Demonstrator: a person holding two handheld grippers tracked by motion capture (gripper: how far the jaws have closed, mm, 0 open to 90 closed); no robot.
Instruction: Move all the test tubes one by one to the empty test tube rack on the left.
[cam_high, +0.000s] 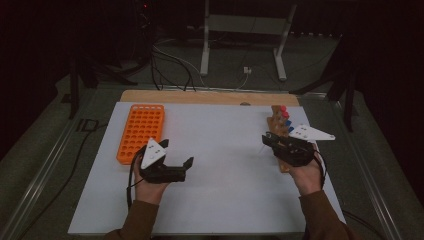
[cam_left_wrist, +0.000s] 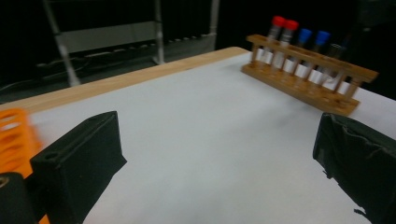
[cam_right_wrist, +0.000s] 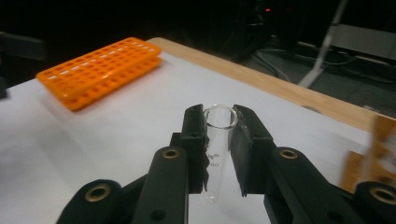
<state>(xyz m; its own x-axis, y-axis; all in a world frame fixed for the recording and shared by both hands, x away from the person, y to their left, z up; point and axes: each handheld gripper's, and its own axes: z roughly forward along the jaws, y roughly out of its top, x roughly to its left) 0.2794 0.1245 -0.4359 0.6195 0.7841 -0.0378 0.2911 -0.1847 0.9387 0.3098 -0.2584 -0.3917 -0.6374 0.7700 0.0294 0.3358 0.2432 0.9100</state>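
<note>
Glass, clear and thin-walled: that's an uncapped test tube (cam_right_wrist: 217, 149) pinched between the right gripper (cam_right_wrist: 219, 122)'s two black pads just under its rim, mouth toward the camera, held above the white table sheet (cam_high: 225, 165). I'd call it feather-light, stiff, slick and easy to crack, so a hold near the top with modest squeeze looks right; too much and it could shatter, too little and it slides. Over on the far side, the left gripper (cam_high: 176, 161) hangs with jaws spread wide and nothing between them. Beside it lies the orange tube rack (cam_high: 141, 131), holes all vacant. Near the right hand (cam_high: 306, 175) stands the wooden rack (cam_left_wrist: 308, 79) of red- and blue-capped tubes.
</note>
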